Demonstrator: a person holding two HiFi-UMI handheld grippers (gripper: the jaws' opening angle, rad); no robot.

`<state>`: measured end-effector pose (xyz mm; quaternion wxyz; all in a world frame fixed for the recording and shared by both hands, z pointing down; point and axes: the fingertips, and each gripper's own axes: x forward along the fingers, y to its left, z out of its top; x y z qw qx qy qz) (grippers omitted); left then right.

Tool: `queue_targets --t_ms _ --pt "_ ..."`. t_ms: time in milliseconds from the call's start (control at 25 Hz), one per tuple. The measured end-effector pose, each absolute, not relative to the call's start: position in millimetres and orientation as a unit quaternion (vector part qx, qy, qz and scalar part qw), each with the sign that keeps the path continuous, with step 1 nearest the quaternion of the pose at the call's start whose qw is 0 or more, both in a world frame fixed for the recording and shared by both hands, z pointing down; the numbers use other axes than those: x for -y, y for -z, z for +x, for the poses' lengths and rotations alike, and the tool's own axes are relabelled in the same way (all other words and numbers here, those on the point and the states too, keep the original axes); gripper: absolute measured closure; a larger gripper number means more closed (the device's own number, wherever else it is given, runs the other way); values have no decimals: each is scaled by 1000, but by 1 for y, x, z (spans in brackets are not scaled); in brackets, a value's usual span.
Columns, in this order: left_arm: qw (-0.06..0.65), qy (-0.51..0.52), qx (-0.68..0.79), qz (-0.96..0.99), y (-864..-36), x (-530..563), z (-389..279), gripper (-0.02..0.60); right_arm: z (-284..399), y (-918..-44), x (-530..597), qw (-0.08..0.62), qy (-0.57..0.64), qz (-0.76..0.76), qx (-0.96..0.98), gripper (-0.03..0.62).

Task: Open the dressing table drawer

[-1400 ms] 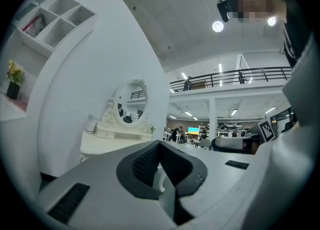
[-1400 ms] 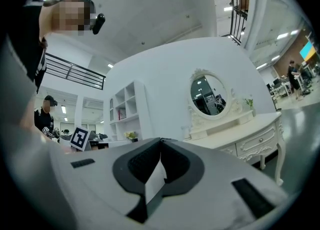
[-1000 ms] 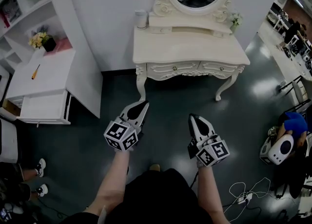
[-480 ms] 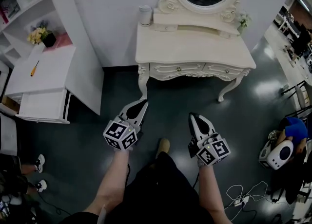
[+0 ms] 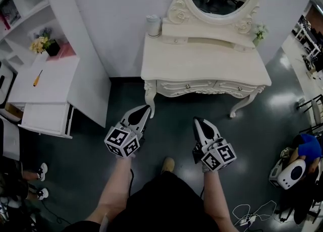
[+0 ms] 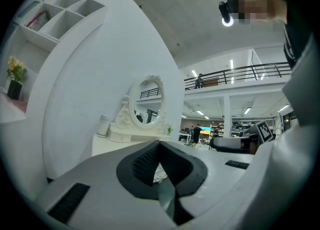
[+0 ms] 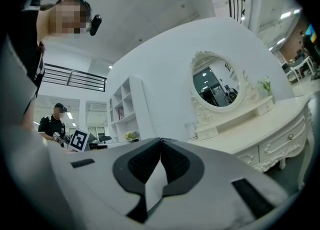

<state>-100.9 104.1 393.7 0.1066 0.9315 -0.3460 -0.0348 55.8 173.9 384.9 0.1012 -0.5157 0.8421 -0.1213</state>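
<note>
Two drawers point(image 5: 177, 86) sit side by side in the front of the dressing table point(image 5: 202, 62), each with one small knob point(image 5: 235, 88), and both are closed. The table stands against the wall, well apart from both tools. The left gripper point(image 5: 145, 108) and the right gripper point(image 5: 197, 121) are held low over the dark floor, each with jaws pressed together and nothing between them. I judge the main risk is the knob: it is small and round, so jaws that open too late would only bump the drawer front. A pull that is not straight may also jam the drawer or let the pads slip off.
</note>
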Motion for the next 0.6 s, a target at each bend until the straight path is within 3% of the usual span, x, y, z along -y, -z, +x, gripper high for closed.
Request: queue_targets --t_ms 600 --pt "102 40 363 925 -388 -30 -59 569 103 -386 -90 117 132 -498 -849 588"
